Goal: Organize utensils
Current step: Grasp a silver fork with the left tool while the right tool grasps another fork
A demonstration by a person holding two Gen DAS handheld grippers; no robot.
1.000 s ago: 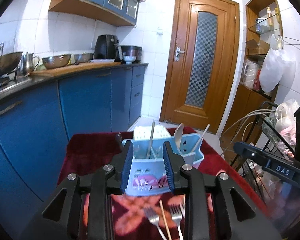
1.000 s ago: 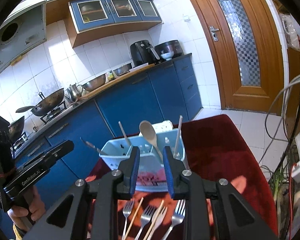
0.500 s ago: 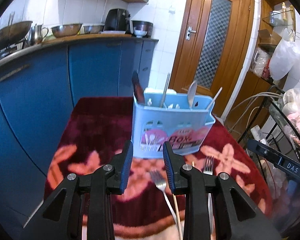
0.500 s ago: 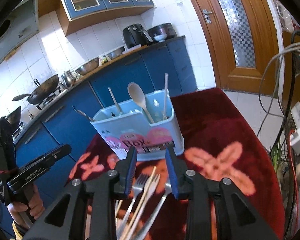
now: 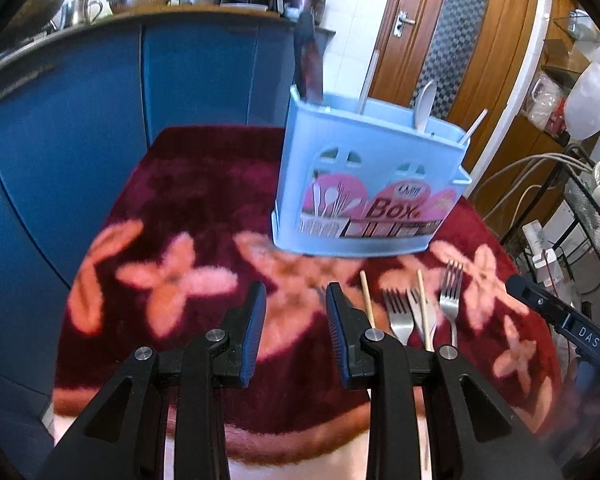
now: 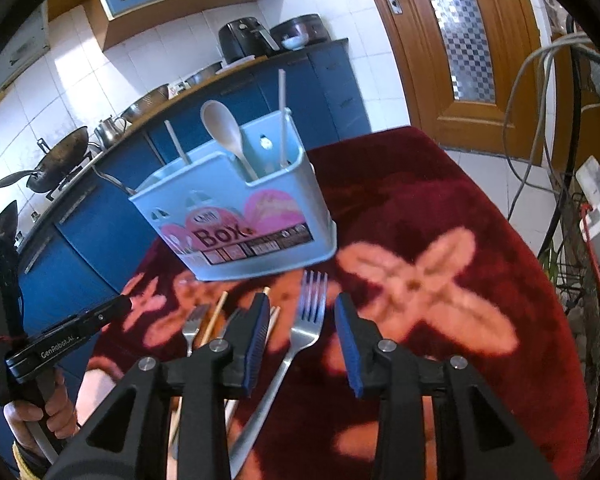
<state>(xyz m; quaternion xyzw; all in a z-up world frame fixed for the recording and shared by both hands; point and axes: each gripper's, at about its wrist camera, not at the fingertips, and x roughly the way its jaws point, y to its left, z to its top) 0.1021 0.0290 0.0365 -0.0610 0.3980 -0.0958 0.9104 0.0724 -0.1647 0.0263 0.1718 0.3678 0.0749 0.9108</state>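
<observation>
A light blue utensil box [image 5: 364,184] stands on a dark red flowered cloth [image 5: 180,216]; it also shows in the right wrist view [image 6: 236,216]. It holds a pale spoon [image 6: 224,128], chopsticks and a dark handle [image 5: 308,68]. Several steel forks [image 5: 398,314] and wooden chopsticks [image 5: 422,304] lie in front of the box. My left gripper [image 5: 296,296] is open and empty above the cloth, left of the forks. My right gripper [image 6: 302,308] is open, its jaws either side of one fork [image 6: 300,332] and above it.
Blue kitchen cabinets [image 5: 80,112] with pans on the counter run along the left. A wooden door [image 5: 452,40] is behind the table. A wire rack and cables [image 5: 572,208] crowd the right edge. The cloth ends at the near table edge [image 5: 300,448].
Both grippers have dropped and pitched down toward the cloth, from level with the box's top to just above the forks. Their jaws look about as far apart as before.
</observation>
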